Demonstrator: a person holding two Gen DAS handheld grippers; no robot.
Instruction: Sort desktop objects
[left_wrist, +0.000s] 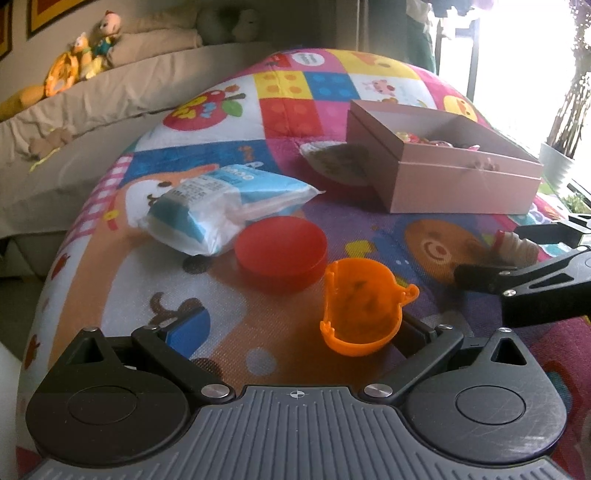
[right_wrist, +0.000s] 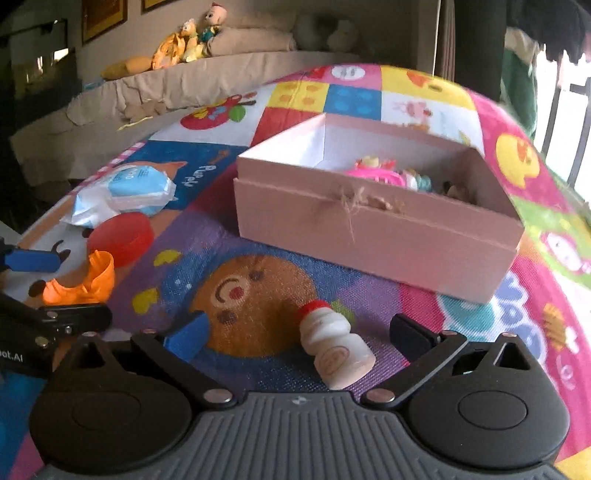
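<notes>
Orange cup (left_wrist: 360, 308) lies tipped on the mat (left_wrist: 258, 295), just in front of the red lid (left_wrist: 281, 249), w/ left gripper (left_wrist: 295, 334) spread wide around it, nothing gripped; its right finger is right by the cup, contact unclear. Small bottle (right_wrist: 334, 345) w/ red cap lies on its side between the right gripper (right_wrist: 299, 338) fingers, also wide open, not touching. Tissue pack (left_wrist: 225, 206) sits behind the lid. Pink box (right_wrist: 376, 214), toys inside, stands beyond the bottle.

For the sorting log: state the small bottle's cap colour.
Red, on the small bottle; clearest in the right wrist view.
</notes>
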